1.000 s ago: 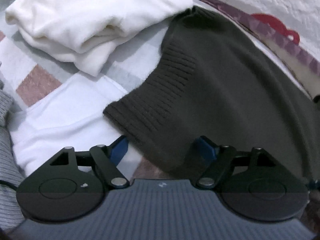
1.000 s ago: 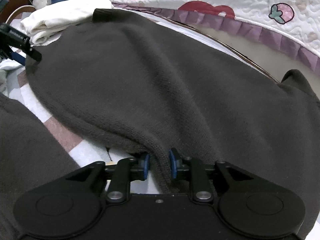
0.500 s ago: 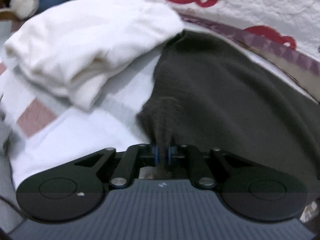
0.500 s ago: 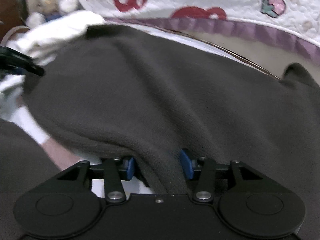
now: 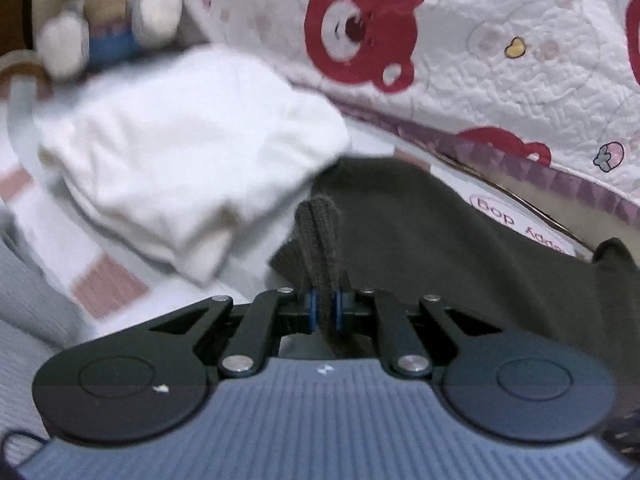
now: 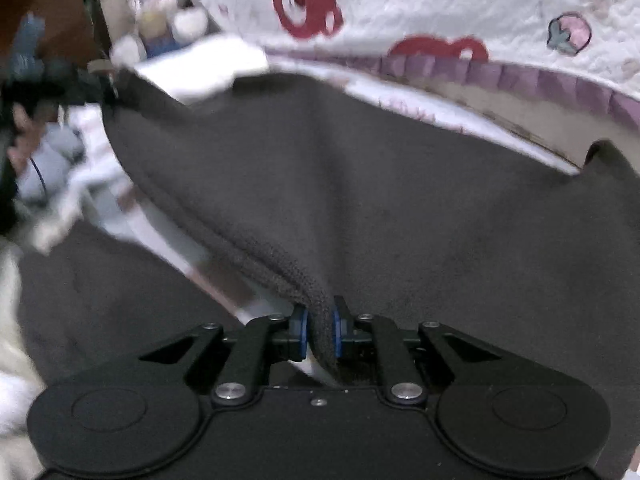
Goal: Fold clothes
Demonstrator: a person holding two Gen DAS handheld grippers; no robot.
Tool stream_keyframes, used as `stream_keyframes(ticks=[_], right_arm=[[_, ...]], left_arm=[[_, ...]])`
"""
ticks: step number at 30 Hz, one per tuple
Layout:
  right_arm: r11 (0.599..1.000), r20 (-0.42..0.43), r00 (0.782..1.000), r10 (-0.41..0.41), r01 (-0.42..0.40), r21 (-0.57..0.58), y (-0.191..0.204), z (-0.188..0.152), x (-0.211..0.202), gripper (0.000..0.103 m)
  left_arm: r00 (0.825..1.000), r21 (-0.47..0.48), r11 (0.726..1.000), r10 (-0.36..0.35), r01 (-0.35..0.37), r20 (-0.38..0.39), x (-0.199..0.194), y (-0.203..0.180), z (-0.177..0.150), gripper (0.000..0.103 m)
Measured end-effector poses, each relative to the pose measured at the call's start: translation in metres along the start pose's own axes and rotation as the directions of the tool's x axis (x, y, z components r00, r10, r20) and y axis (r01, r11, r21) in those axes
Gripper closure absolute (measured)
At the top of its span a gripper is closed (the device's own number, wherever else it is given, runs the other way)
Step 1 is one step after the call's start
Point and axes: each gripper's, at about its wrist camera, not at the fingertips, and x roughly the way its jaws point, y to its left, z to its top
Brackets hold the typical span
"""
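A: Item one, dark sweater (image 6: 400, 200)?
B: On the bed, its near edge lifted; folded white garment (image 5: 180, 152) beside it, bear-print quilt (image 5: 500, 60) behind.
A: Left gripper (image 5: 324, 311)?
B: Pinched closed on the ribbed hem.
A: Right gripper (image 6: 320, 332)?
B: Closed tight on the sweater's knit edge.

Behind your work you have a white quilted cover (image 5: 500, 52) printed with red bear faces and trimmed along its lower edge with a purple pleated border (image 5: 520, 160). The bed surface (image 5: 72, 248) below is a white sheet with pink squares. At its far left corner sits a blurred stuffed toy (image 5: 108, 16) against dark wooden furniture (image 6: 44, 12).
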Motion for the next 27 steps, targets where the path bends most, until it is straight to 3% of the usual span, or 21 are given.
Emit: stream_keyframes(ticks=[3, 5, 7, 10, 12, 15, 18, 20, 23, 25, 27], right_arm=[[1.000, 0.022, 1.000, 0.009, -0.010, 0.029, 0.000, 0.000, 0.000, 0.089], [0.998, 0.074, 0.997, 0.030, -0.034, 0.048, 0.000, 0.007, -0.011, 0.088], [0.993, 0.119, 0.990, 0.074, -0.084, 0.079, -0.004, 0.015, -0.021, 0.088], [0.993, 0.061, 0.993, 0.102, -0.106, 0.056, -0.001, 0.017, -0.013, 0.088], [0.995, -0.026, 0.994, 0.103, -0.102, 0.021, 0.004, 0.004, 0.009, 0.089], [0.995, -0.053, 0.994, 0.100, -0.100, 0.006, 0.010, -0.008, 0.017, 0.088], [0.992, -0.029, 0.992, 0.120, -0.119, 0.031, 0.005, -0.012, 0.011, 0.084], [0.986, 0.009, 0.989, 0.146, -0.146, 0.075, -0.006, -0.011, 0.002, 0.083], [0.971, 0.118, 0.985, 0.129, -0.150, 0.188, -0.038, -0.008, -0.023, 0.074], [0.952, 0.205, 0.975, 0.085, -0.140, 0.272, -0.063, -0.005, -0.042, 0.058], [0.924, 0.268, 0.963, -0.001, -0.102, 0.368, -0.094, -0.009, -0.057, 0.057]], left_arm=[[1.000, -0.007, 1.000, 0.004, -0.004, -0.006, -0.002, 0.002, -0.004, 0.096], [0.998, 0.000, 1.000, 0.007, -0.007, 0.058, -0.021, 0.005, 0.005, 0.096], [0.999, 0.013, 1.000, 0.025, -0.026, 0.028, -0.020, 0.008, 0.002, 0.096], [0.997, 0.037, 0.998, 0.058, -0.056, -0.044, -0.012, 0.014, -0.005, 0.096], [0.993, 0.053, 0.996, 0.080, -0.075, -0.091, -0.007, 0.018, -0.010, 0.095], [0.980, 0.080, 0.992, 0.114, -0.102, -0.160, 0.001, 0.024, -0.017, 0.093], [0.974, 0.141, 0.980, 0.163, -0.141, -0.157, 0.002, 0.015, -0.019, 0.084], [0.971, 0.173, 0.971, 0.190, -0.164, -0.143, -0.001, 0.010, -0.020, 0.066], [0.985, 0.151, 0.983, 0.125, -0.107, -0.117, -0.007, 0.008, -0.015, 0.066], [0.994, 0.136, 0.990, 0.035, -0.021, -0.103, -0.011, 0.000, -0.014, 0.066], [0.995, 0.141, 0.989, -0.041, 0.053, -0.091, -0.014, -0.012, -0.015, 0.065]])
